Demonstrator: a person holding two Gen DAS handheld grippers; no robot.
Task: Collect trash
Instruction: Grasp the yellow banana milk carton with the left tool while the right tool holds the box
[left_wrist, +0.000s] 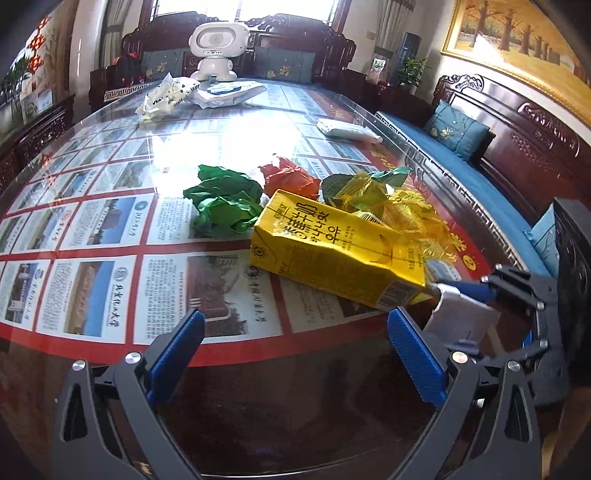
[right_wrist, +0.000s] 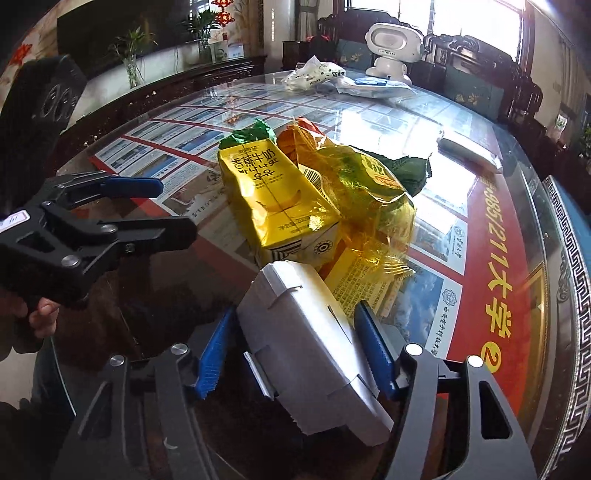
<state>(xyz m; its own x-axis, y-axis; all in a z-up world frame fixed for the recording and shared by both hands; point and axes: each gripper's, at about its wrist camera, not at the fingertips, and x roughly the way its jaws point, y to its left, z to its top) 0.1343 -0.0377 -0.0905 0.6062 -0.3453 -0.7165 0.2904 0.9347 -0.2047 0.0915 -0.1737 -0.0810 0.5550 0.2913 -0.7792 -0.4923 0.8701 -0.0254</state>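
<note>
A pile of trash lies on the glass table (left_wrist: 110, 302): a yellow milk carton (left_wrist: 332, 254) on its side, crumpled green paper (left_wrist: 225, 201), crumpled orange paper (left_wrist: 290, 179) and a yellow-green wrapper (left_wrist: 373, 192). My left gripper (left_wrist: 295, 336) is open and empty, just short of the carton. My right gripper (right_wrist: 295, 347) is shut on a white cardboard box (right_wrist: 314, 350), held low against the carton (right_wrist: 273, 199) and the wrapper (right_wrist: 369, 192). The box also shows in the left wrist view (left_wrist: 458, 314). The left gripper shows at the left of the right wrist view (right_wrist: 173, 203).
At the far end stand a white robot toy (left_wrist: 216, 48), a crumpled white bag (left_wrist: 166, 96) and a flat white packet (left_wrist: 231, 92). A white object (left_wrist: 347, 129) lies near the right edge. Dark wooden sofas with blue cushions (left_wrist: 458, 129) surround the table.
</note>
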